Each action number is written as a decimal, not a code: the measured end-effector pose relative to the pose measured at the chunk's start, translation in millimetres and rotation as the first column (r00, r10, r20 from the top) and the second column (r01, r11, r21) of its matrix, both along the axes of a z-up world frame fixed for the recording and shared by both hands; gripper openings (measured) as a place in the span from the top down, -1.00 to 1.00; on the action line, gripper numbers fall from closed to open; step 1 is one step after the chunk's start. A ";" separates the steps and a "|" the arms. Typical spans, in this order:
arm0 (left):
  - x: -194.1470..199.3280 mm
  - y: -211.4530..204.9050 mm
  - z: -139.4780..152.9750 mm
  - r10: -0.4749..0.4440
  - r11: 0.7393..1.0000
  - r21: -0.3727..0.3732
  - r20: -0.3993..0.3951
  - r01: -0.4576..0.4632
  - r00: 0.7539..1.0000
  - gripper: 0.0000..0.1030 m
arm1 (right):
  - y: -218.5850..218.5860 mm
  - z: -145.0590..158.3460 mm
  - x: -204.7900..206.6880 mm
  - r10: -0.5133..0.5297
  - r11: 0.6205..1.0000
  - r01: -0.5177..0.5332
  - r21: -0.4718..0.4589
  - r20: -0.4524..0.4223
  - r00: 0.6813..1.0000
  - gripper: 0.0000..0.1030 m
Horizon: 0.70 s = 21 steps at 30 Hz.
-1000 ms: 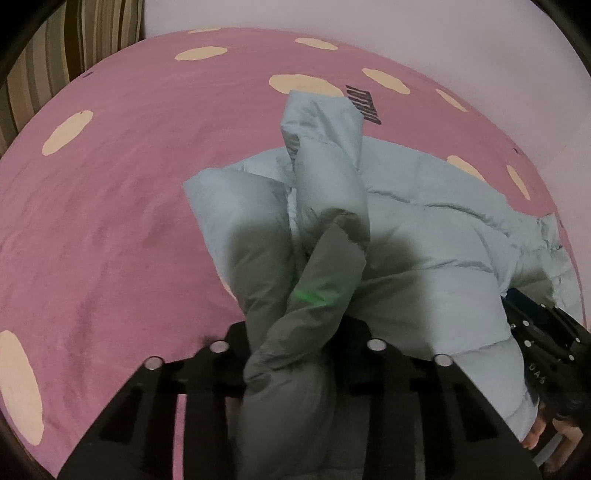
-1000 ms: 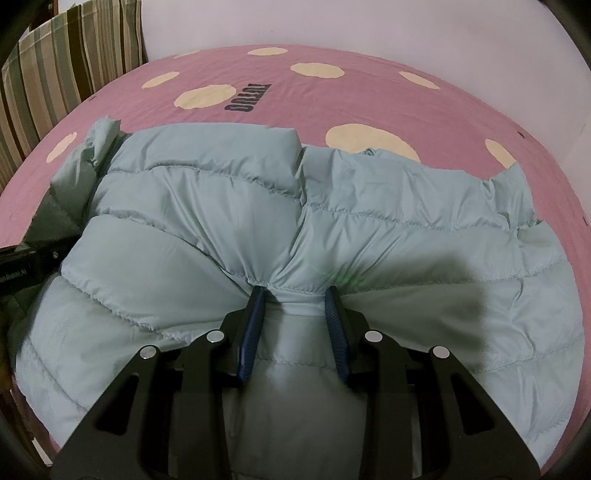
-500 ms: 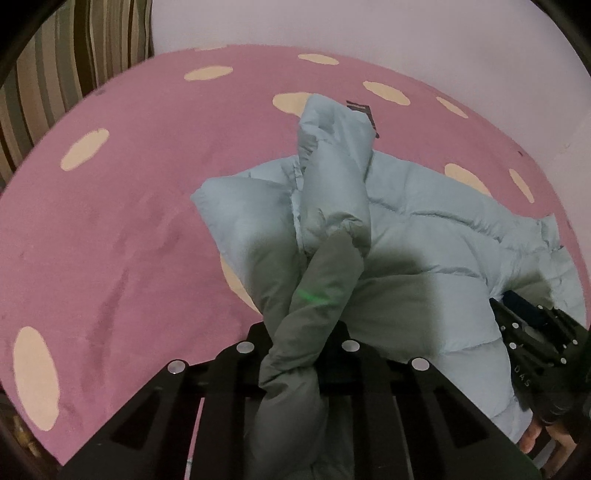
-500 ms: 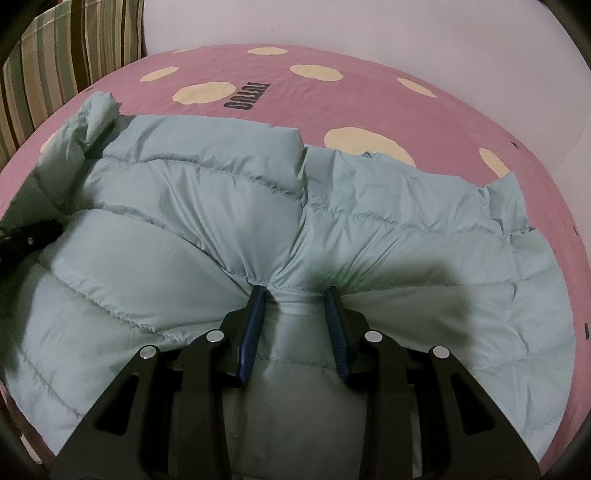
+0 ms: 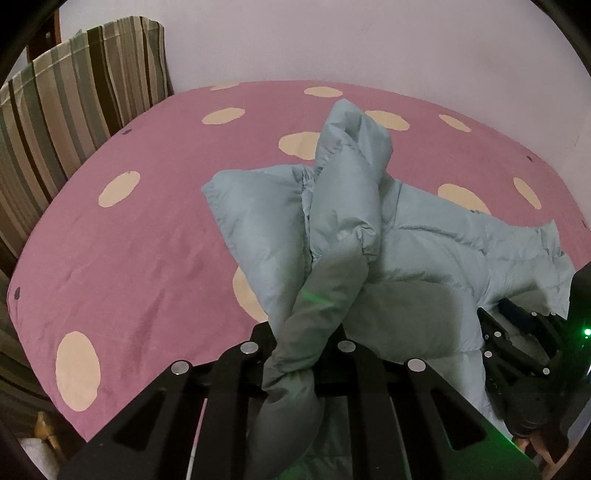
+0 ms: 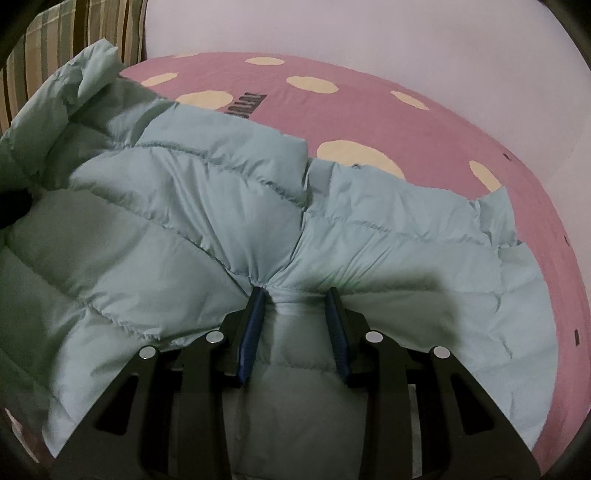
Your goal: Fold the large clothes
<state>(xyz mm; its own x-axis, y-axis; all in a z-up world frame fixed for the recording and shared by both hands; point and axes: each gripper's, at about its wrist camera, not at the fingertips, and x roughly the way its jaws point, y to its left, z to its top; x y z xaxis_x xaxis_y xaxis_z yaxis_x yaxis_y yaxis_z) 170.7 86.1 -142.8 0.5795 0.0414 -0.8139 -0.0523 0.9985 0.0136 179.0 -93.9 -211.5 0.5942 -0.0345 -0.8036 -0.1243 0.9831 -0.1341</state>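
Observation:
A pale blue-green puffer jacket (image 6: 207,206) lies spread on a pink bed with cream dots. My left gripper (image 5: 295,343) is shut on a bunched fold of the jacket (image 5: 332,206) and holds it lifted above the bed; the fabric hides its fingertips. My right gripper (image 6: 295,295) is shut on a thick fold at the jacket's near edge, its blue pads (image 6: 255,321) pressed against the padding. The right gripper also shows at the right edge of the left wrist view (image 5: 517,343).
The pink bedspread (image 5: 140,236) fills both views, with black lettering (image 6: 247,107) near the far side. A striped curtain (image 5: 62,110) hangs at the left. A pale wall (image 6: 369,29) stands behind the bed. The bed's near edge runs at the lower left (image 5: 55,413).
My left gripper has risen and pulled back with the bunched fold, lifting that side of the jacket. The right gripper keeps its hold; the jacket's left side has lifted toward it.

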 end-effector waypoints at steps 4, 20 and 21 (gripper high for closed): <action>-6.1 -8.3 9.5 -0.004 1.000 0.016 0.022 0.003 1.000 0.81 | -13.3 8.9 -4.3 -0.022 1.000 0.022 0.015 0.010 1.000 0.33; -16.2 -120.7 41.1 -0.135 0.988 0.089 0.086 0.127 0.987 0.81 | -130.3 34.5 -29.5 -0.184 0.983 0.184 0.011 0.073 0.980 0.12; -15.5 -132.0 39.1 -0.149 0.985 0.095 0.082 0.141 0.985 0.81 | -135.9 34.6 -30.4 -0.189 0.982 0.189 0.012 0.075 0.979 0.12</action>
<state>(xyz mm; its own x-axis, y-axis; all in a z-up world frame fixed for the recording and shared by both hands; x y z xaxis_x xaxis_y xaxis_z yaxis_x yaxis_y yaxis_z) 155.1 -45.9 -103.8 0.6545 0.0216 -0.7557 0.0879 0.9906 0.1045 148.6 -229.8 -176.8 0.6364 -0.1478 -0.7571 0.0738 0.9886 -0.1309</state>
